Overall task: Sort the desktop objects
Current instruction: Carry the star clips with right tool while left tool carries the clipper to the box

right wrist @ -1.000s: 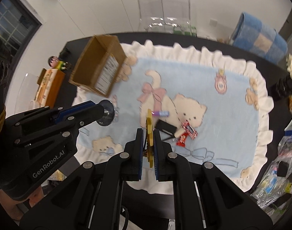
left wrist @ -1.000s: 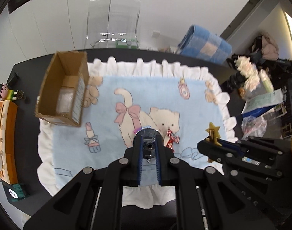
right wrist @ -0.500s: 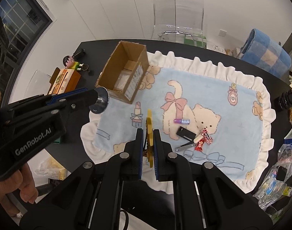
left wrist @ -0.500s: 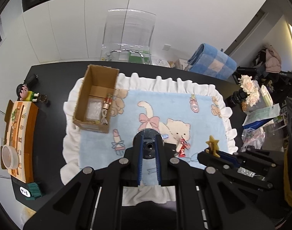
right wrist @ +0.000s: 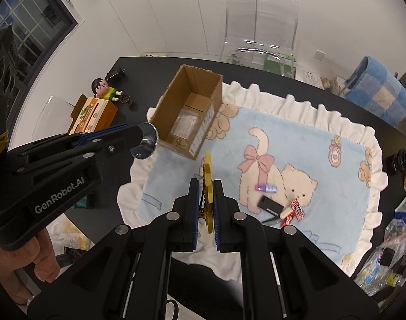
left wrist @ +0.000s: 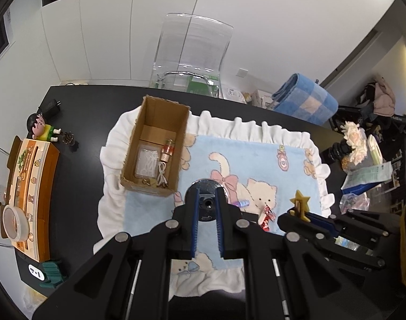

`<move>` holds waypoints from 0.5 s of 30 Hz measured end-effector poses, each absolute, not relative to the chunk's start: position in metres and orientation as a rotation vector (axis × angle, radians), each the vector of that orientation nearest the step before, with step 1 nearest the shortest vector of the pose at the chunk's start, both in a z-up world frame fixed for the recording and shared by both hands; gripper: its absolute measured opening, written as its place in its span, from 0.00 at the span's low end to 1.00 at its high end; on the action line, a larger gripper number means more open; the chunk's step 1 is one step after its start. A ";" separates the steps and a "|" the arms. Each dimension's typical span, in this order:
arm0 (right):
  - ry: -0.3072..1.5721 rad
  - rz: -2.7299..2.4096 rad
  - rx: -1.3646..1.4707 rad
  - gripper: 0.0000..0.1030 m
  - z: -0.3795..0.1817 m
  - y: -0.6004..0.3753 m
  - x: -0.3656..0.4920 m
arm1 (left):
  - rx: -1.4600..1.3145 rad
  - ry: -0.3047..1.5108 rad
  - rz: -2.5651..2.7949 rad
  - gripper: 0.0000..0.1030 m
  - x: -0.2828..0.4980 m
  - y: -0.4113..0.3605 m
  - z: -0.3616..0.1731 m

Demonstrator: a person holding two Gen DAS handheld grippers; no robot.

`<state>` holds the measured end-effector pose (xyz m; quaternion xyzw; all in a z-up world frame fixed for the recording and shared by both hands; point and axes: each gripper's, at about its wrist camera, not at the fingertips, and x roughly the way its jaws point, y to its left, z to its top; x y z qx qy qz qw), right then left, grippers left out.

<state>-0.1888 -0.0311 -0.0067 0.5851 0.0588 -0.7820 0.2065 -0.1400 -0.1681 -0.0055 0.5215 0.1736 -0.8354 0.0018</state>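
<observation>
My left gripper (left wrist: 207, 208) is shut on a round silver metal disc (left wrist: 206, 190), held above the blue cat mat (left wrist: 291, 170). The same left gripper (right wrist: 145, 141) shows from the side in the right wrist view, disc (right wrist: 146, 144) at its tip. My right gripper (right wrist: 206, 186) is shut on a yellow star-shaped piece (right wrist: 208, 176), whose star (left wrist: 299, 200) also shows in the left wrist view. An open cardboard box (left wrist: 156, 154) holds a clear bag, a cable and small items. On the mat lie a purple tube (right wrist: 267, 188), a black case (right wrist: 271, 206) and a red wrapped candy (right wrist: 293, 212).
The black table (left wrist: 80, 122) carries an orange box with a tape roll (left wrist: 14, 221) and a small figurine (left wrist: 41, 130) on the left. A clear chair (left wrist: 192, 53) and a blue checked blanket (left wrist: 305, 101) stand behind. Flowers (left wrist: 353, 138) and plastic bags crowd the right side.
Both grippers have risen and pulled back, so the mat and box look smaller and sit lower in view. The box interior has come into sight. Both holds are unchanged.
</observation>
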 end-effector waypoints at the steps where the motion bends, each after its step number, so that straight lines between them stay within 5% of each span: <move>1: 0.167 -2.172 1.628 0.09 -0.007 -0.035 -0.192 | 1.634 0.546 -2.617 0.11 -0.142 -0.171 -0.007; 15: 0.187 -2.089 1.639 0.09 -0.036 -0.080 -0.264 | 1.647 0.602 -2.529 0.11 -0.193 -0.225 -0.036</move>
